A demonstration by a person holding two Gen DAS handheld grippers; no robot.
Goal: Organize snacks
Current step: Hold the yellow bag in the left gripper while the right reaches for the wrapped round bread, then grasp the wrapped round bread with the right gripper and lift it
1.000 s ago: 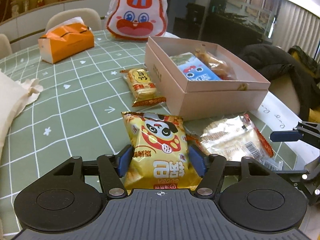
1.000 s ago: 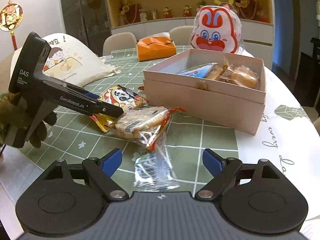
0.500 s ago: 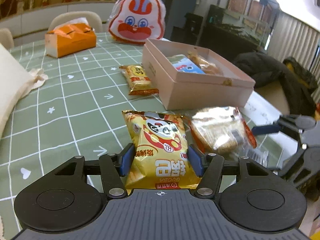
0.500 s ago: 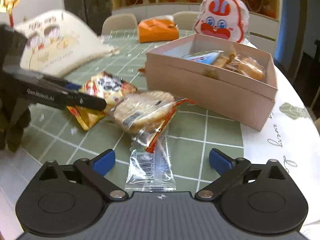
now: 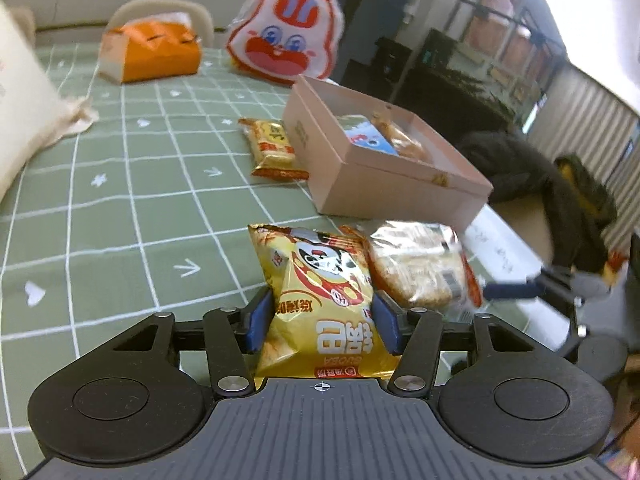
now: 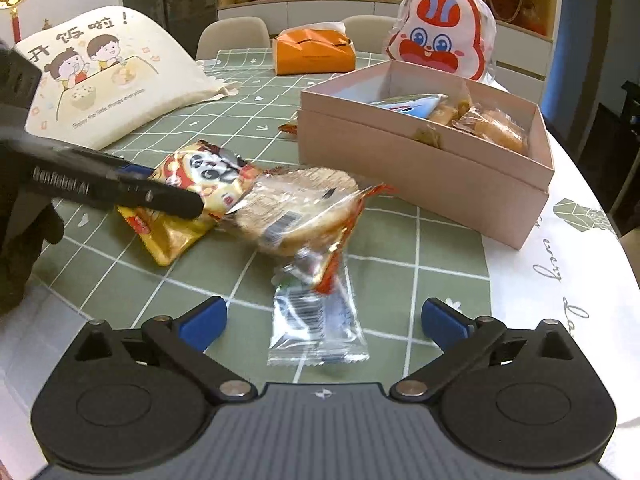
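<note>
Two fisheye cameras ride low over the surface (image 5: 120,208), each looking forward and down along its own tongs. The left-hand view sits close behind the panda snack bag (image 5: 320,292), facing the pink box (image 5: 384,188) with the room's windows beyond. The right-hand view faces the same box (image 6: 420,160) from the near edge, toward the wall shelves. Both share the bag (image 6: 192,196), the rice cracker pack (image 5: 416,268) (image 6: 296,212) and the rabbit bag (image 5: 284,36) (image 6: 440,36).

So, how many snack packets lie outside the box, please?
4: panda packet between the left gripper's closing jaws, cracker packet beside it, clear packet before the right gripper, yellow packet beside the box. Others may hide.
</note>
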